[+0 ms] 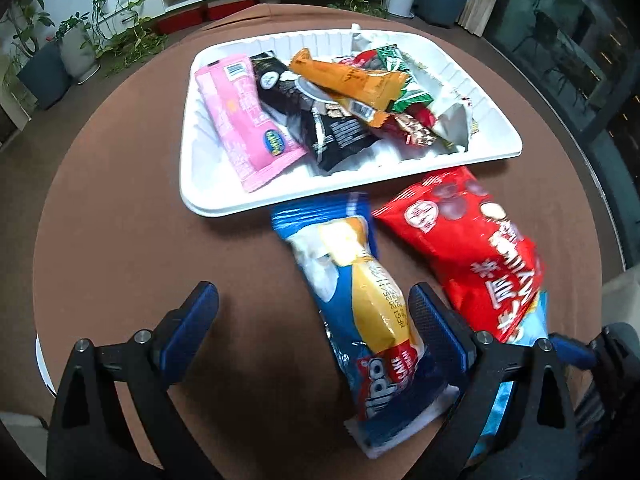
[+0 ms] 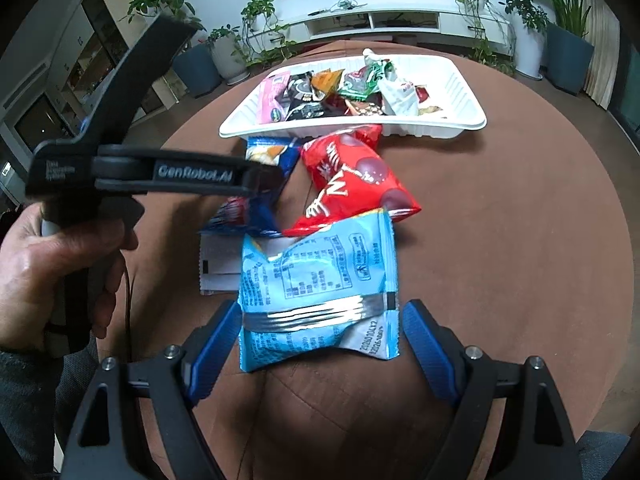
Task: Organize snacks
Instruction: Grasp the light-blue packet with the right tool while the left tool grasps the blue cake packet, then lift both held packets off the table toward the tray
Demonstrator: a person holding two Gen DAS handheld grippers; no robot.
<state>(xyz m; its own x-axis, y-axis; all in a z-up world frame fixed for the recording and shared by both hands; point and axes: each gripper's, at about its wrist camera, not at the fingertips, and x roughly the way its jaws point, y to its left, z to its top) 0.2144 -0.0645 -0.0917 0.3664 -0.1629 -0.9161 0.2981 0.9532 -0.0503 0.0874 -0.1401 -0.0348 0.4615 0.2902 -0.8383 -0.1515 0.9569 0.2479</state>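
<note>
My left gripper (image 1: pixel 312 304) stands open just above the brown table. The dark blue Hippo cake packet (image 1: pixel 360 288) lies between its jaws, close against the right finger (image 1: pixel 432 320). Beside it lies a red packet (image 1: pixel 460 240), (image 2: pixel 352 176). A white tray (image 1: pixel 192 136), (image 2: pixel 460 92) behind them holds several snack packets. In the right wrist view my right gripper (image 2: pixel 320 332) holds its jaws wide, with a pad at each side edge of a crinkled light blue packet (image 2: pixel 320 276). A hand (image 2: pixel 52 264) holds the left gripper's black frame (image 2: pixel 192 172) over the Hippo packet (image 2: pixel 276 160).
A flat white packet or paper (image 2: pixel 220 268) lies under the Hippo packet's near end. The round brown table (image 1: pixel 120 220) has bare cloth to the left and right of the snacks. Potted plants (image 2: pixel 256 12) and a white shelf (image 2: pixel 400 20) stand beyond its far edge.
</note>
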